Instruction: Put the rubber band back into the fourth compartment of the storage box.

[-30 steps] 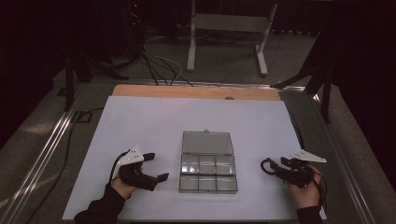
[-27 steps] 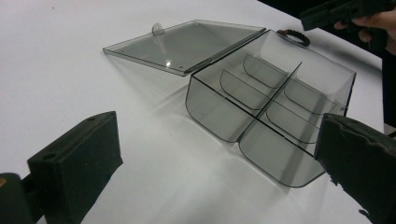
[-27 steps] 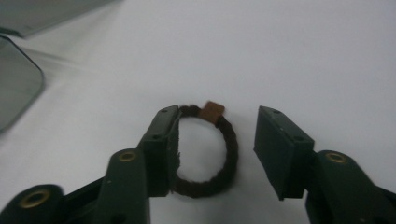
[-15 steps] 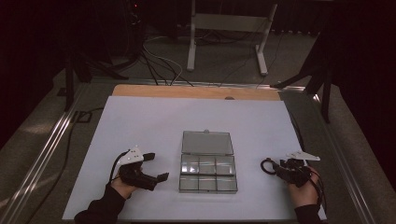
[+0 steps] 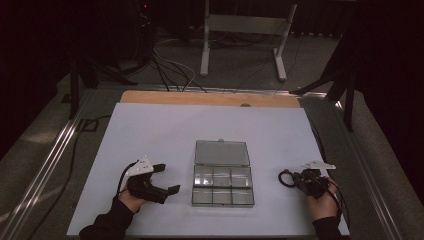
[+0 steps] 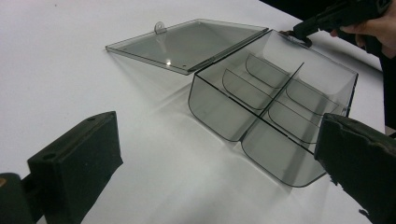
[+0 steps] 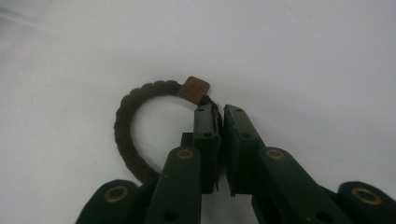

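Note:
A clear plastic compartment box lies mid-table, its lid folded flat behind it; its compartments look empty. To its right lies a brown braided hair tie with a small square tag. My right gripper has just been closing and is now shut on the band beside the tag. On the box's left, my left gripper rests on the table with its jaws wide open and nothing between them.
The white mat covers the table, with a strip of bare wood at its far edge. Cables and a metal stand are on the dark floor beyond. The right gripper shows past the box in the left gripper view.
The right gripper's jaws have drawn together at the hair tie. Both hands and the box stay where they were.

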Available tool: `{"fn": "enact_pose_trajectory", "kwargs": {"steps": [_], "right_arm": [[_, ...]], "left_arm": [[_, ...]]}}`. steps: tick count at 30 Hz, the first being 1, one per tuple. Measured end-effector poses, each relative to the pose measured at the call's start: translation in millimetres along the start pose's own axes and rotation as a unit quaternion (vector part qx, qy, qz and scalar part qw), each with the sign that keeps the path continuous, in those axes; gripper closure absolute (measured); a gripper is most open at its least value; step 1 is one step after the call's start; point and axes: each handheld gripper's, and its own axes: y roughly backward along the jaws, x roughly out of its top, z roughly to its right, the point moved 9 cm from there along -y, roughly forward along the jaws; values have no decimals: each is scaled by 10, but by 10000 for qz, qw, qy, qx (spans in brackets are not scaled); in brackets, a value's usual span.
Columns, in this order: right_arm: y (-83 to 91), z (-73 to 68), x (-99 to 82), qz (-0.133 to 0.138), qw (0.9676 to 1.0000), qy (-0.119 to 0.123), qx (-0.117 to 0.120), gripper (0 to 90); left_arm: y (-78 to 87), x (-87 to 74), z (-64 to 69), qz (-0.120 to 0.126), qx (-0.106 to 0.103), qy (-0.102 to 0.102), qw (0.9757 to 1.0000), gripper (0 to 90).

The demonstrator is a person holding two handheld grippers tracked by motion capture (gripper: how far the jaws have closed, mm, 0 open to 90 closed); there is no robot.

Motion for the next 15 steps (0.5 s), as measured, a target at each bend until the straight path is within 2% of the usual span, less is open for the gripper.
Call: {"fn": "enact_pose_trajectory", "kwargs": {"steps": [4, 15], "right_arm": [[6, 17, 3, 11, 9998, -200, 80, 850], [93, 43, 58, 191, 9991, -361, 129, 853]], "left_arm": [[1, 2, -4, 5, 5, -10, 10000, 12], [1, -1, 1, -19, 3, -39, 10000, 12]]}}
